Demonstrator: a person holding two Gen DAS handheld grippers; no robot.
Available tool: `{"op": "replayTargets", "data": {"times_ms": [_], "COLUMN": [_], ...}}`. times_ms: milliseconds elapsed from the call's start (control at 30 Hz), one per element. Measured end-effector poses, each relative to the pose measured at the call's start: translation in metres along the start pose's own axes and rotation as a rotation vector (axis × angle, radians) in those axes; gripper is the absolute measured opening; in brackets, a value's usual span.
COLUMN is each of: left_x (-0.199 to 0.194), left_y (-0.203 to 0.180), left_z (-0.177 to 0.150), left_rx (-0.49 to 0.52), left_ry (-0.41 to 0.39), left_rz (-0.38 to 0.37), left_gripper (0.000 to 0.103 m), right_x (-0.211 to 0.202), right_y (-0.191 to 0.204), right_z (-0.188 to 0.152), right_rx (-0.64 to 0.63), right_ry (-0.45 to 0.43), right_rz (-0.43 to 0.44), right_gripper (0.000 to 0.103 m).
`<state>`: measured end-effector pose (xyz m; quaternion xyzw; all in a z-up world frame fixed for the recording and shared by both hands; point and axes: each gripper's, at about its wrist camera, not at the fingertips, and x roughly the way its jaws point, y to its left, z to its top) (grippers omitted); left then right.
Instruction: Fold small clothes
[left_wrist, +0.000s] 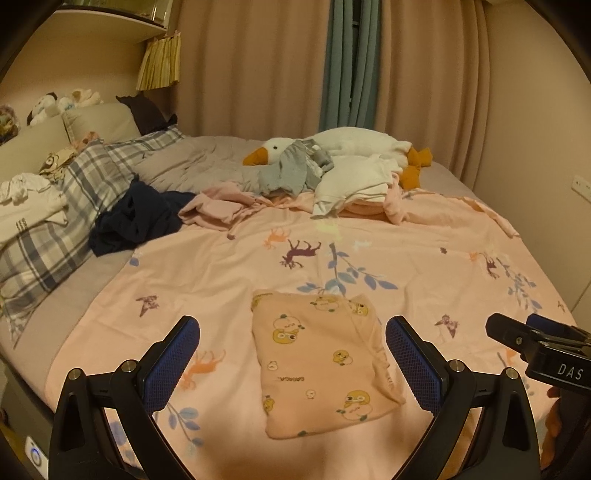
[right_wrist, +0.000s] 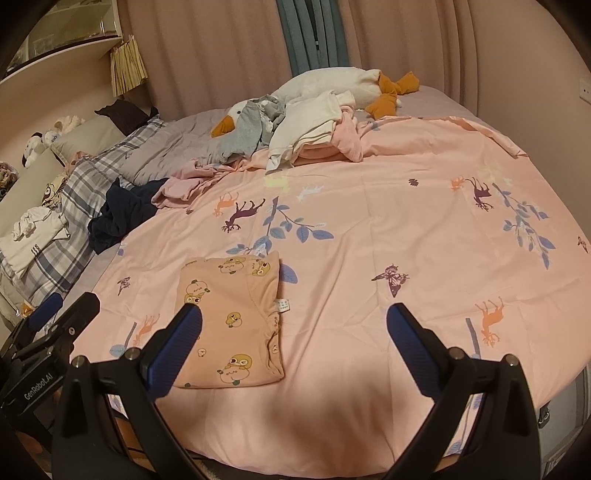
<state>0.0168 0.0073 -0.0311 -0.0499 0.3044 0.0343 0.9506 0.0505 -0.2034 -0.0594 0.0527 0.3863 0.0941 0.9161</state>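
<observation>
At the far left, a plaid pillow (left_wrist: 55, 229) carries a folded white garment (left_wrist: 26, 218), and just right of it a dark navy garment (left_wrist: 136, 218) lies crumpled at the edge of the pink animal-print sheet (left_wrist: 424, 266). Any reach toward that heap has to cross the pillow's slope, and a careless drag could pull the white piece off it.

The left gripper (left_wrist: 291, 365) hangs wide open over the near part of the sheet, holding nothing. Between its fingers lies the task's piece, a peach duck-print garment (left_wrist: 321, 354), already folded into a neat rectangle. Its right edge is a loose, layered flap, and the right-hand finger sits close beside it. If that finger dips or sweeps sideways, I judge it could catch the flap and undo the fold.

The right gripper (right_wrist: 293, 347) is equally wide open and empty, set to the right of the garment, with its left finger overlapping the garment's left edge in the right wrist view. A white care label (right_wrist: 283, 305) sticks out from the garment's right side, an easy snag.

Farther back, an unsorted pile of grey and white clothes (right_wrist: 295, 125) rests against a plush goose (right_wrist: 332, 83). Grabbing one item there may lift several tangled together.
</observation>
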Motion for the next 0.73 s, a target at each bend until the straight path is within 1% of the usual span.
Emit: {"op": "replayTargets", "data": {"times_ms": [333, 733], "left_x": [0.0029, 0.0052], "left_y": [0.0016, 0.0008], "left_z": [0.0003, 0.0005], "left_rx": [0.002, 0.006], "left_ry": [0.018, 0.021], "left_rz": [0.006, 0.012], "left_gripper": [0.1, 0.1], "right_x": [0.0023, 0.0021], "right_y": [0.0005, 0.0021], "right_z": [-0.0017, -0.0041], "right_rx": [-0.006, -0.017], "right_ry": [0.001, 0.005], "right_rz": [-0.015, -0.026], "right_gripper": [0.101, 0.101]}}
